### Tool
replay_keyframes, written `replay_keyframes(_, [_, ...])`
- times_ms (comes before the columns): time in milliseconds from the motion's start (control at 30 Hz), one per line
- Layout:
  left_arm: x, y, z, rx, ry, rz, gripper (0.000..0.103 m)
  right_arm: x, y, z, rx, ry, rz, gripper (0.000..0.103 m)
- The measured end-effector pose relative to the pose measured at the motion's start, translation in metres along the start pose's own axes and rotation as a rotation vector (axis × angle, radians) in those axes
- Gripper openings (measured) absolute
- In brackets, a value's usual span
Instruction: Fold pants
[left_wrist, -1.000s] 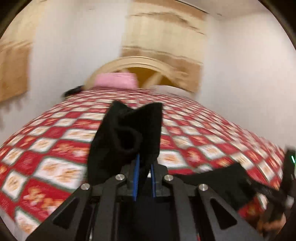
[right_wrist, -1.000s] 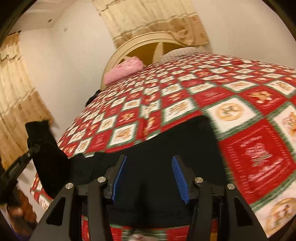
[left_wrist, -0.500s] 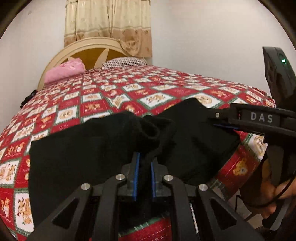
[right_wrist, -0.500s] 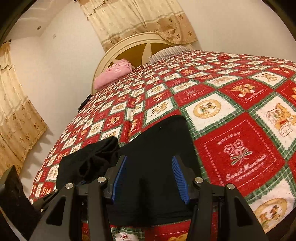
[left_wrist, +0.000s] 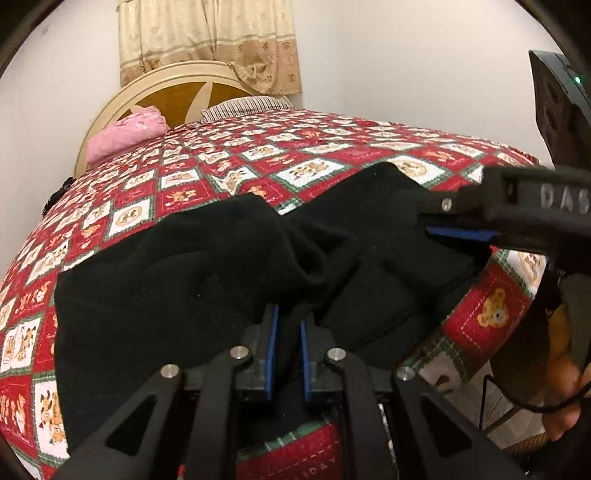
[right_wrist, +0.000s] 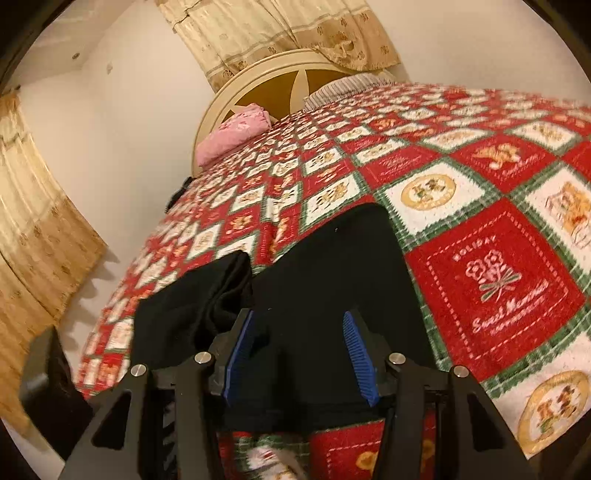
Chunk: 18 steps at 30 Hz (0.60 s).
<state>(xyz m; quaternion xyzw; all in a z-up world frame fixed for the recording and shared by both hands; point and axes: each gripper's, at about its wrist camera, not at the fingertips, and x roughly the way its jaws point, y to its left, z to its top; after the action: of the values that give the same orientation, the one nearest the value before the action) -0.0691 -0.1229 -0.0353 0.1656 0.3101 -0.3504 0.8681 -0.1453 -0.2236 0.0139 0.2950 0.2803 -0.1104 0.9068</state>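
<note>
The black pants (left_wrist: 155, 295) lie spread on the near edge of the bed, also in the right wrist view (right_wrist: 332, 269). My left gripper (left_wrist: 288, 325) is shut on a bunched fold of the pants near their middle. My right gripper (right_wrist: 299, 328) is open with its blue pads wide apart, just above the pants' right part. In the left wrist view the right gripper (left_wrist: 458, 229) reaches in from the right over the cloth, with one blue pad showing.
The bed carries a red, white and green patchwork quilt (right_wrist: 480, 206). A pink pillow (left_wrist: 125, 134), a striped pillow (left_wrist: 243, 105) and a cream headboard (right_wrist: 280, 74) are at the far end. Curtains (right_wrist: 33, 229) hang on the left wall.
My left gripper swung from holding the pants up in the air down onto the bed, laying them flat. The right gripper stayed open over the cloth.
</note>
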Motion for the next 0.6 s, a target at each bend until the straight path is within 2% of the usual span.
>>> replay_keyframes(133, [-0.004,0.008,-0.002,-0.011,0.02,-0.031,0.016,-0.004,-0.005,0.001,0.053,0.005,0.036,0.052])
replay_keyframes(233, [-0.013,0.014,-0.005,-0.007,0.036,-0.064,0.031,-0.005,-0.009,0.003,0.087,0.015,0.058,0.052])
replay_keyframes(300, [-0.022,0.018,-0.009,-0.008,0.032,-0.074,0.064,-0.004,-0.009,0.003,0.101,0.023,0.088,0.052])
replay_keyframes(333, [-0.027,0.021,-0.011,-0.013,0.024,-0.076,0.069,-0.004,-0.008,0.004,0.102,0.024,0.097,0.052])
replay_keyframes(367, [-0.034,0.025,-0.014,-0.02,0.011,-0.08,0.072,-0.004,-0.007,0.004,0.101,0.024,0.102,0.052])
replay_keyframes(433, [-0.042,0.032,-0.016,-0.028,0.0,-0.072,0.072,-0.001,-0.005,0.004,0.1,0.031,0.112,0.052])
replay_keyframes(533, [-0.047,0.05,-0.017,-0.062,-0.006,-0.012,0.073,0.006,-0.003,0.006,0.126,0.05,0.139,0.054])
replay_keyframes(600, [-0.049,0.07,-0.016,-0.131,-0.009,0.02,0.073,0.01,0.003,0.011,0.128,0.053,0.186,0.058])
